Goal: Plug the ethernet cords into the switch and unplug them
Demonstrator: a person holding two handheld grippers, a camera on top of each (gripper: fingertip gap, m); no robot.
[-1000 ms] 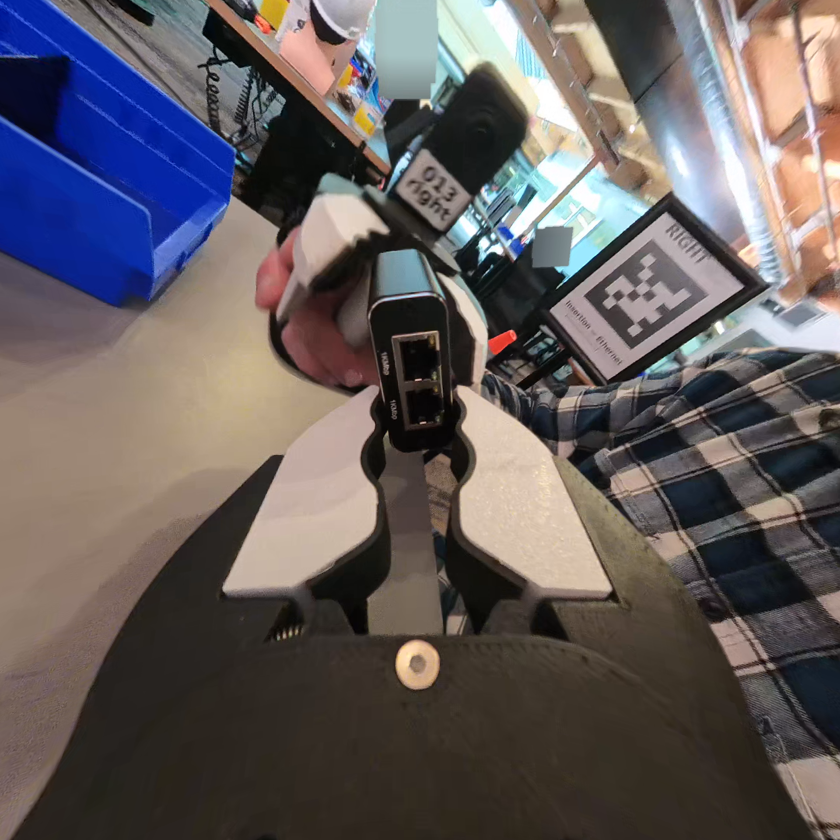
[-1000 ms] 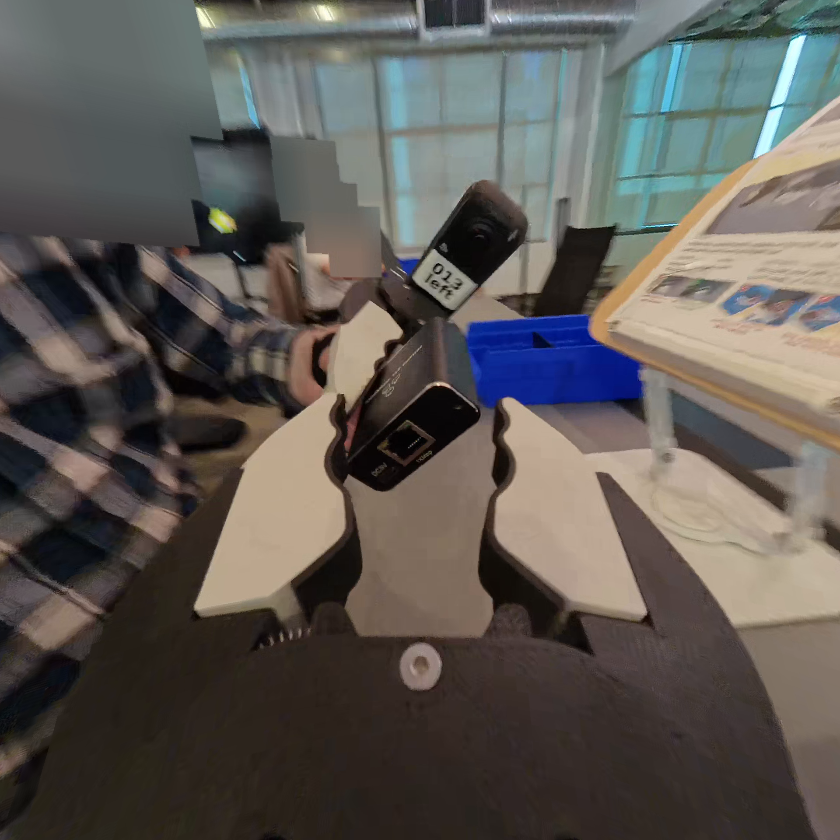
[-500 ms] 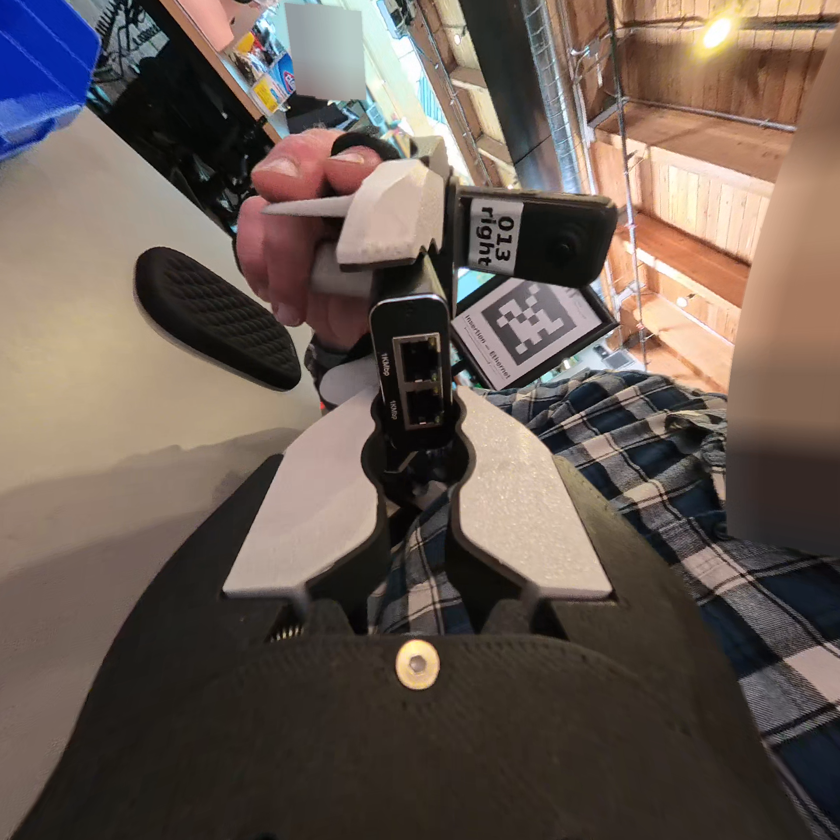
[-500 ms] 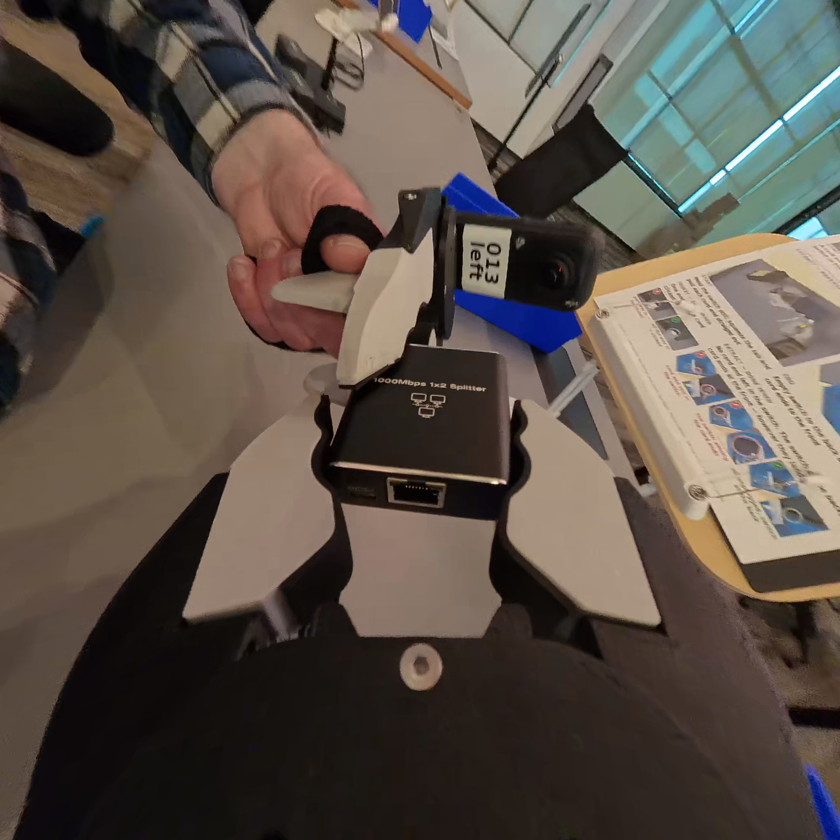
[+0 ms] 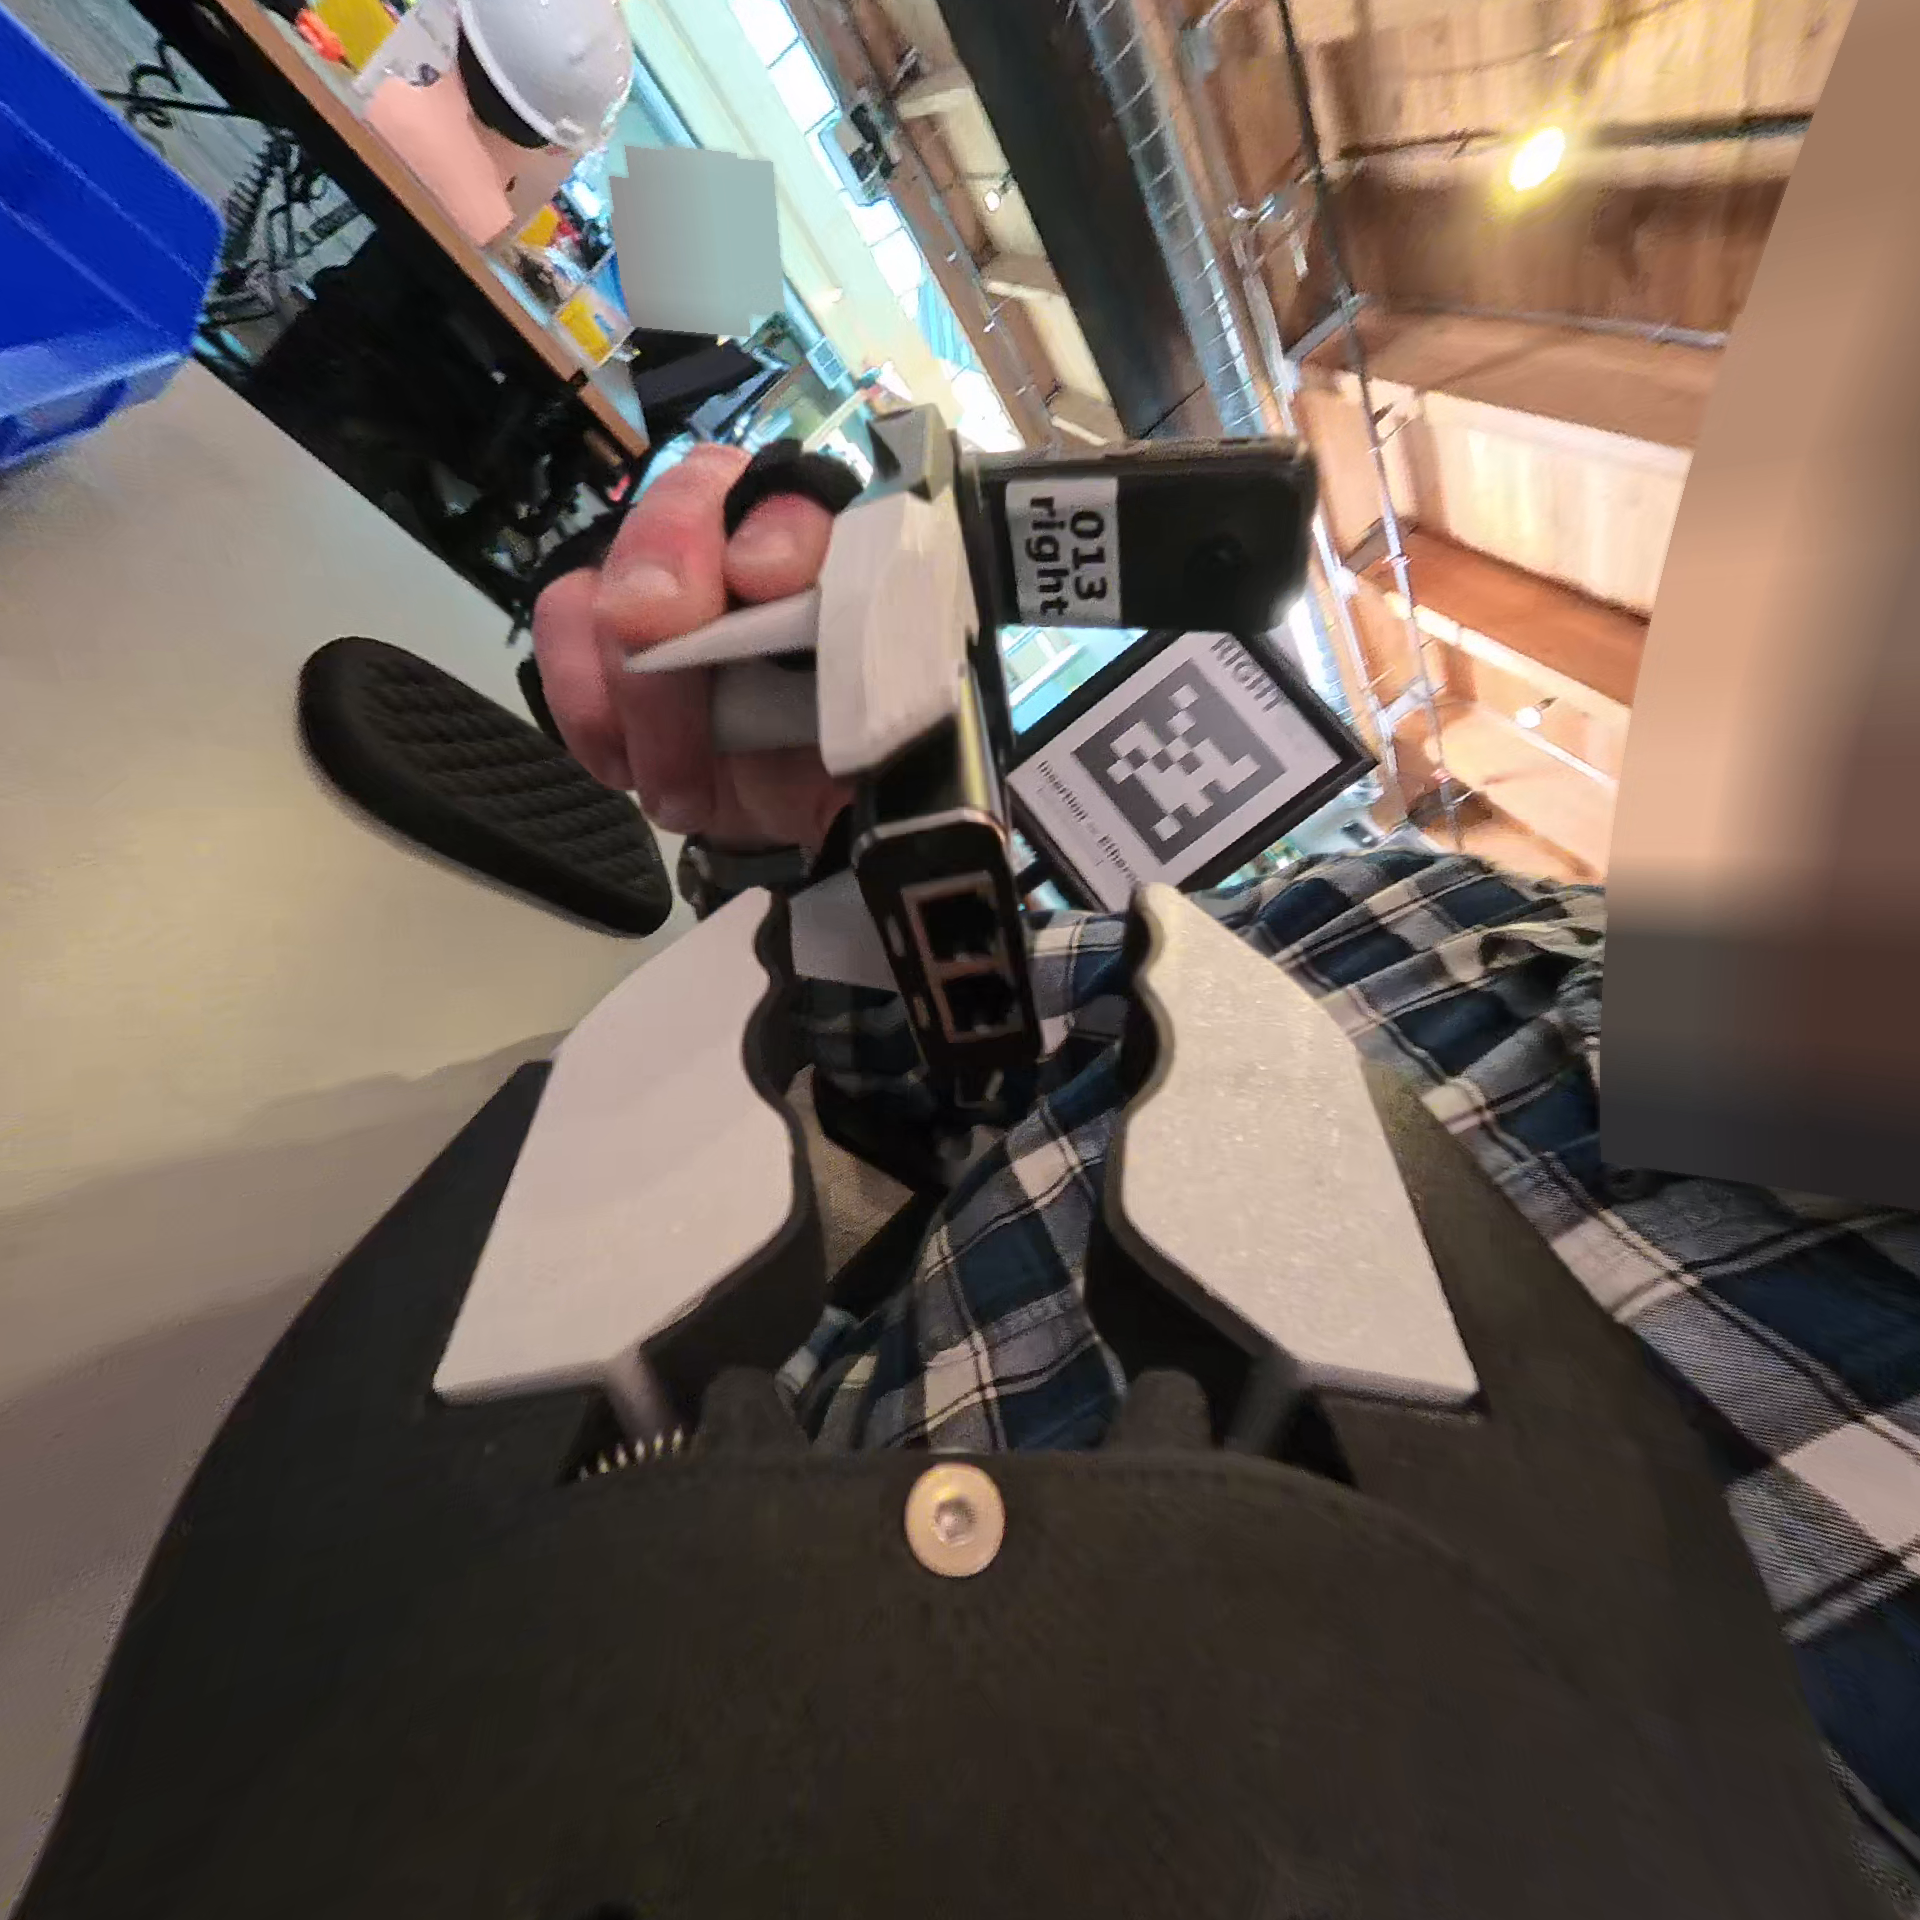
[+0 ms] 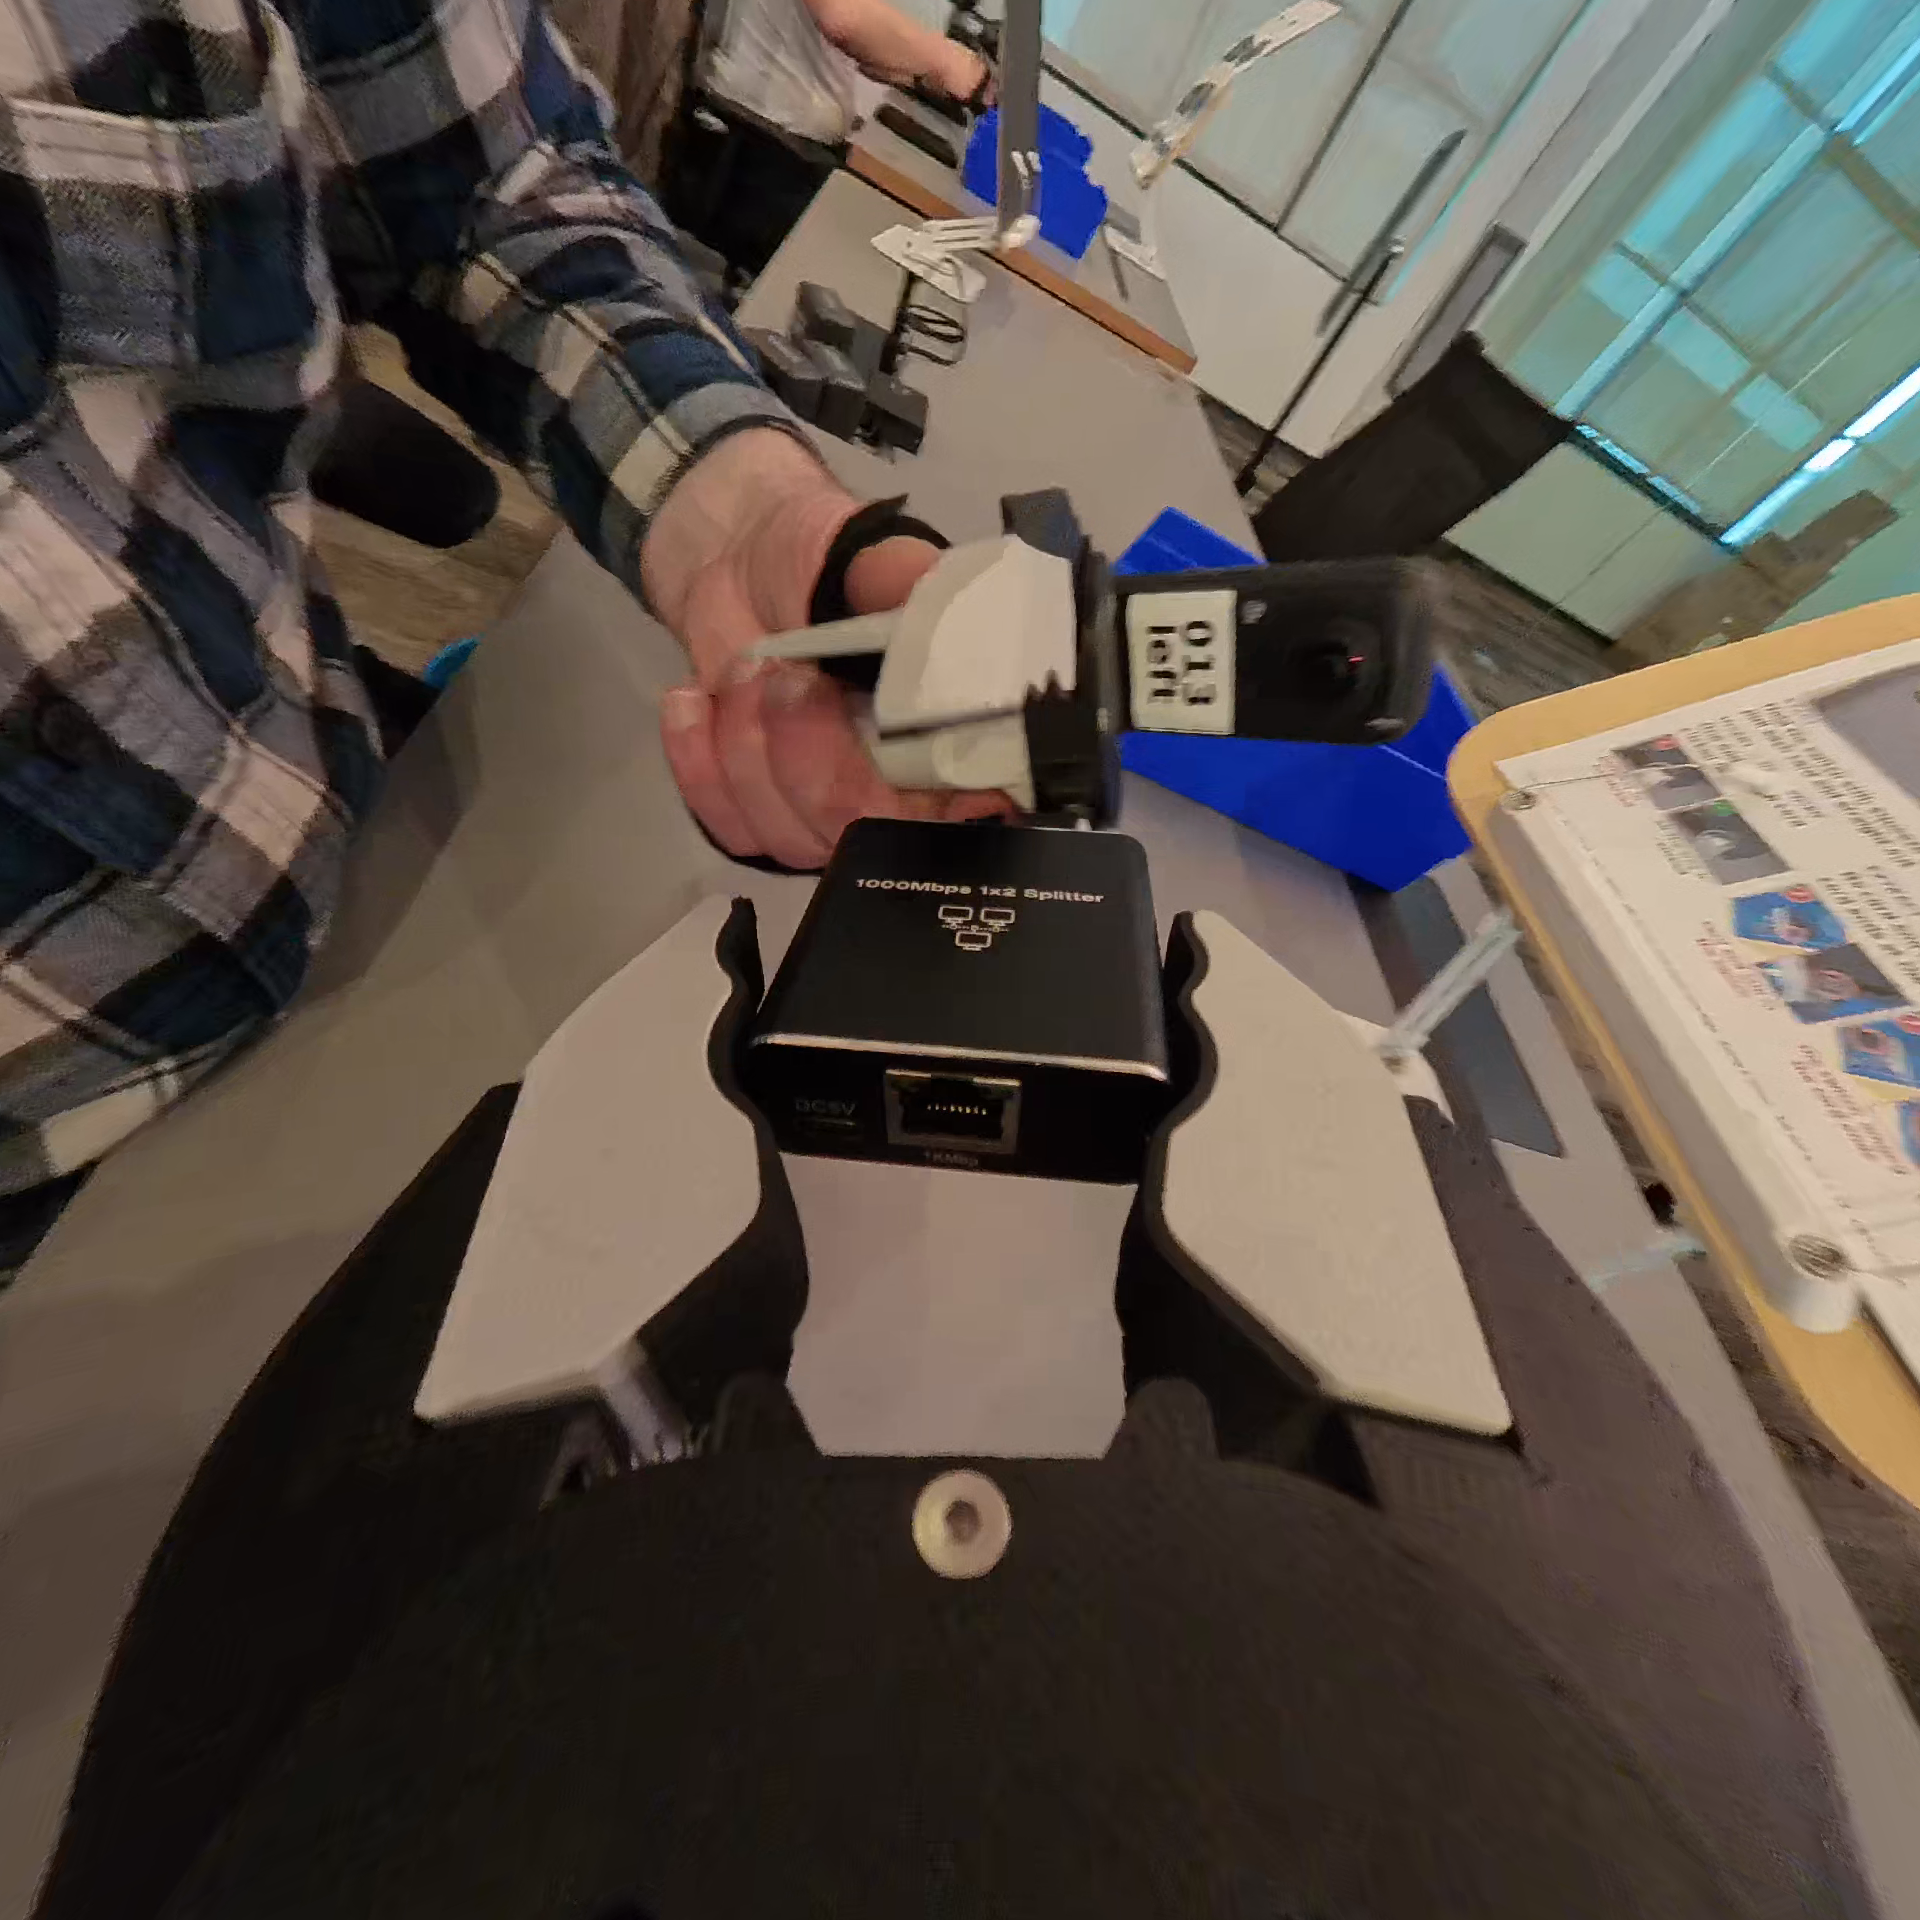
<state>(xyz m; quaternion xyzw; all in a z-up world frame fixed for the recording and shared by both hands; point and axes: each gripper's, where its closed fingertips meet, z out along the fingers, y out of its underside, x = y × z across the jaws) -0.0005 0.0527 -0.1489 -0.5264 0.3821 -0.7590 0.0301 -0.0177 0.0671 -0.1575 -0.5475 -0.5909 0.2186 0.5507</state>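
Left wrist view:
Left tongs (image 5: 951, 956): spread wide, with a clear gap between each pad and the switch (image 5: 961, 971).
Switch: black box between the fingers, end-on, showing two stacked ports and tilted slightly, in the air above the plaid shirt (image 5: 1455, 1039).
Right tongs (image 5: 914, 769): beyond the switch, gripped by a hand (image 5: 686, 665), with the box's far end at their fingers.
Surroundings: pale tabletop (image 5: 208, 935) with a black oval pad (image 5: 478, 779), a blue bin (image 5: 73, 260) and a framed marker sign (image 5: 1184, 769).

Right wrist view:
Right tongs (image 6: 961, 997): pinching the switch (image 6: 966, 987) across its width, both pads against its sides.
Switch: lies flat, one port facing the camera, above the grey tabletop (image 6: 520, 883).
Left tongs (image 6: 1039, 800): at the far end, fingers hidden.
Surroundings: blue bin (image 6: 1299, 790) and an instruction board (image 6: 1714, 935).
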